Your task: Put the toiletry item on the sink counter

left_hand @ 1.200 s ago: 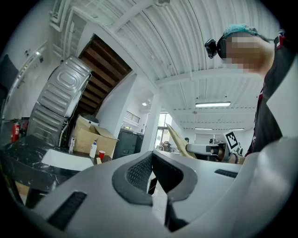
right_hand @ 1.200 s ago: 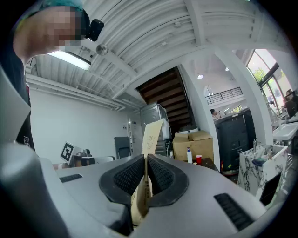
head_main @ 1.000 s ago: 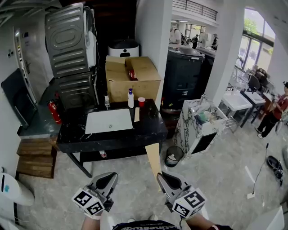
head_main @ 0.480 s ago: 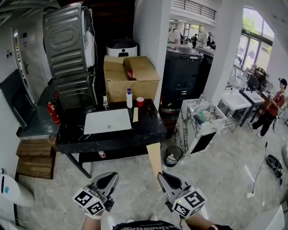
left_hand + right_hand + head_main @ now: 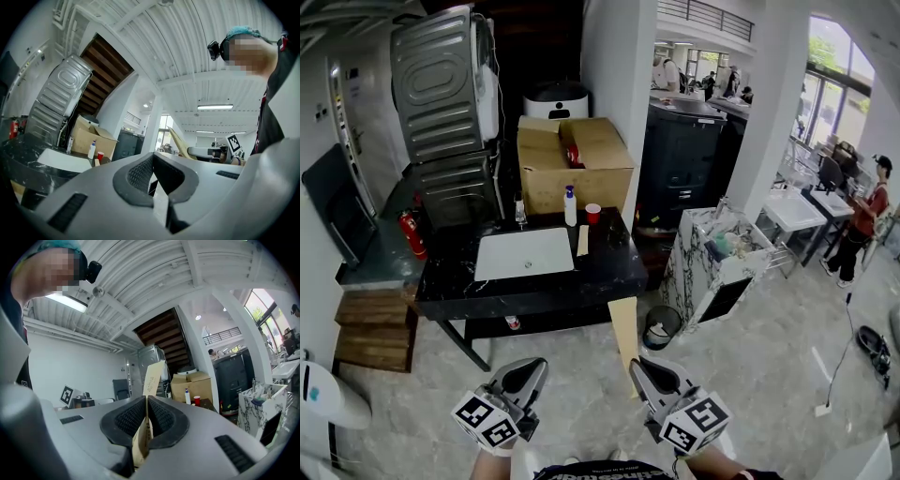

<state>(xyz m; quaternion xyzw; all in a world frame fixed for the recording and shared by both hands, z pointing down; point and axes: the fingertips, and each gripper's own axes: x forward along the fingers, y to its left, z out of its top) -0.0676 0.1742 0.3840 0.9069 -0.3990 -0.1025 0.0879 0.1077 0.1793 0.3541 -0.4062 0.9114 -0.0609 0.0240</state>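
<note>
My right gripper [image 5: 636, 366] pinches the box [image 5: 622, 330], seemingly light and stiff, by its near end; left gripper [image 5: 530, 368] clenched empty.

The grey left gripper [image 5: 530, 367] and grey right gripper [image 5: 639, 367] have black ribbed pads [image 5: 130, 418] lining the jaws, and each carries a white marker cube [image 5: 487, 422].

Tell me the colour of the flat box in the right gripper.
Light tan, like plain cardboard; the flat box shows best in the head view.
</note>
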